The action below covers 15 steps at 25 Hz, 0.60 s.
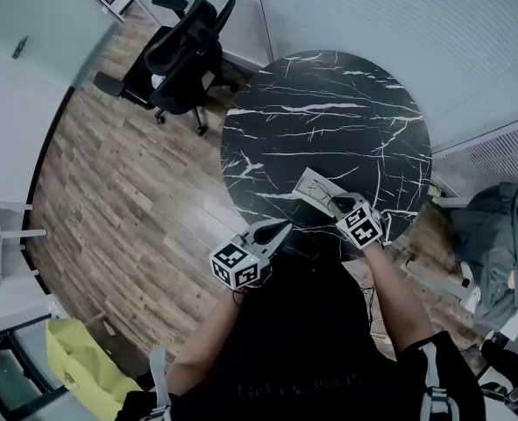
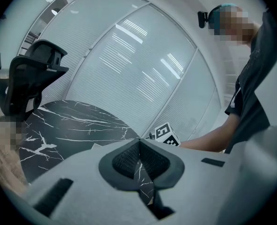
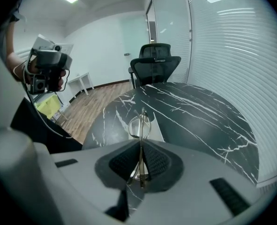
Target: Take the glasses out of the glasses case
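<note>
A pale open glasses case (image 1: 308, 184) lies near the front edge of the round black marble table (image 1: 329, 112). My right gripper (image 1: 337, 205) hovers just above the case's near end, shut on thin metal-framed glasses (image 3: 139, 125). The glasses stand edge-on between the pads, their lenses sticking out ahead over the case (image 3: 156, 126). My left gripper (image 1: 280, 229) hangs at the table's front left rim, shut, with nothing between its pads (image 2: 129, 156). In the left gripper view the right gripper's marker cube (image 2: 166, 134) shows past the jaws.
A black office chair (image 1: 184, 46) stands on the wood floor beyond the table's left side. A yellow bag (image 1: 79, 358) lies at lower left and a grey jacket (image 1: 495, 235) at right. Slatted blinds (image 3: 232, 46) run behind the table.
</note>
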Available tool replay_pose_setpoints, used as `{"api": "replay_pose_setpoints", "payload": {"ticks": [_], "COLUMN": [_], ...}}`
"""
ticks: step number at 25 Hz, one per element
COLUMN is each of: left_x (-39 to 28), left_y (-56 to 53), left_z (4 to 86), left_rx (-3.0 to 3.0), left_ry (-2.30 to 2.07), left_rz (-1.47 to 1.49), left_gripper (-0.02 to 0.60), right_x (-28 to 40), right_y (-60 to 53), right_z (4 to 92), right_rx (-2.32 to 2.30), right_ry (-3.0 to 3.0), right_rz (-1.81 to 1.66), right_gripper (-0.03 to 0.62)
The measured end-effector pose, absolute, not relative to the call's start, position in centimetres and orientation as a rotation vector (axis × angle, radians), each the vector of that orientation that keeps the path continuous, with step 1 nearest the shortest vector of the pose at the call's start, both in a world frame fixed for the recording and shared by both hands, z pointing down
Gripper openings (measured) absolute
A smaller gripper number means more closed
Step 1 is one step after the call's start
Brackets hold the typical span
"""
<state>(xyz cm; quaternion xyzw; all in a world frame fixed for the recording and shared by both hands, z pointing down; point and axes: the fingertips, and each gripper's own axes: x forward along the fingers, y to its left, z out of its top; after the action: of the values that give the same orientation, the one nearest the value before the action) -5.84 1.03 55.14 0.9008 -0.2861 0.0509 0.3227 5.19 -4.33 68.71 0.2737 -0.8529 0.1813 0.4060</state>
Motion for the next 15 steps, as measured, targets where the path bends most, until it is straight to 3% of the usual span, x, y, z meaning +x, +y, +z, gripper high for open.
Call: {"api": "replay_pose_setpoints", "payload": {"ticks": [15], "left_x": [-6.0], "left_y": [1.5], "left_z": [54.6], "left_rx": [2.351], "left_ry": [-0.766], "left_rz": [0.092], "left_gripper": [0.018], "right_x": [7.4], "right_y": [-3.2], "right_z": [65.2], "right_rx": [0.825], "right_ry": [-2.224], "right_rz": [0.536], "right_gripper": [0.035]}}
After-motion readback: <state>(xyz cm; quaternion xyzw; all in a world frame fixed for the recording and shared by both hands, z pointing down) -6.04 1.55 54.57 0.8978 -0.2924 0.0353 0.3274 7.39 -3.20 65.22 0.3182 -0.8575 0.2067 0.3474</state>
